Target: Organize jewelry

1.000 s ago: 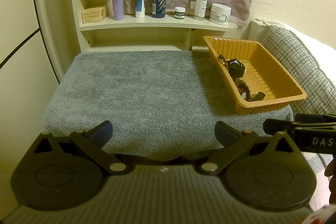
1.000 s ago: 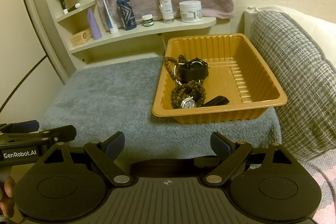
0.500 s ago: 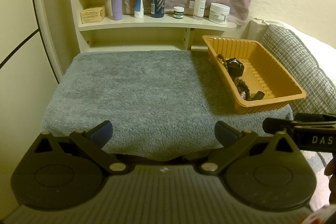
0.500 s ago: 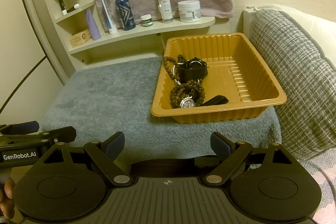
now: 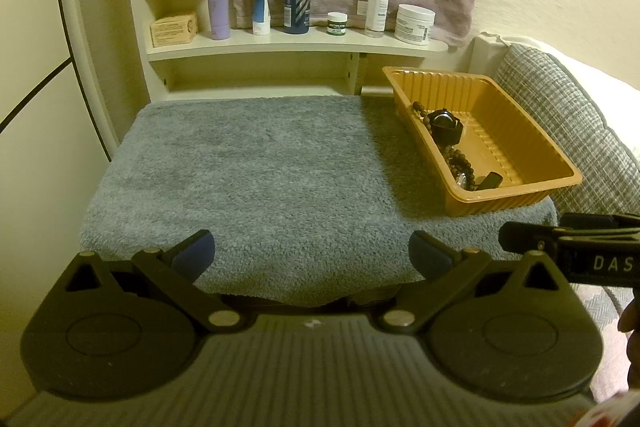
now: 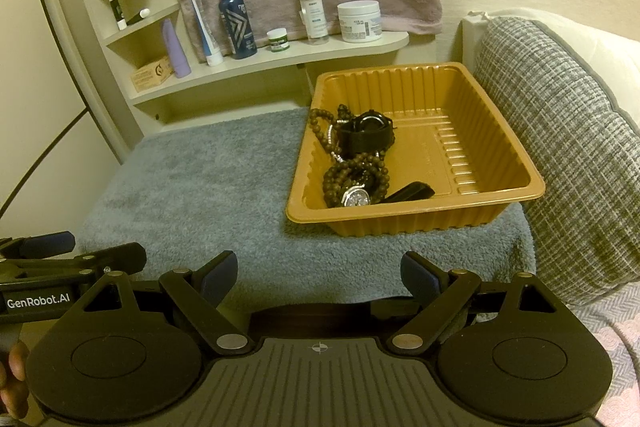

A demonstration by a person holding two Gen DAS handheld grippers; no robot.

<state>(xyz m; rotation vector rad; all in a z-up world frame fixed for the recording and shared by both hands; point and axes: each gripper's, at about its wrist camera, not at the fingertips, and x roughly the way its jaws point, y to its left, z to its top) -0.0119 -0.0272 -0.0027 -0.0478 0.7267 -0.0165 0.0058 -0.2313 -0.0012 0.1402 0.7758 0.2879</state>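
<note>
Holding my right gripper (image 6: 318,279) with its jaws spread wide and nothing between them, I hover over the near edge of the grey towel (image 6: 192,195); my left gripper (image 5: 312,253) is likewise wide open and empty, further along that same edge. Beyond my right fingers sits the orange tray (image 6: 516,163), resting on the towel's right end beside the checked cushion (image 6: 568,131). Inside it, against the left wall, lie a black watch (image 6: 366,135), a silver-faced watch (image 6: 356,195) and brown bead strands (image 6: 352,171) heaped together. They look tangled, though I cannot tell how tightly. My worry: pinching one strand could drag the whole clump up, or the light tray could slide on the pile and tip off the towel's edge.
</note>
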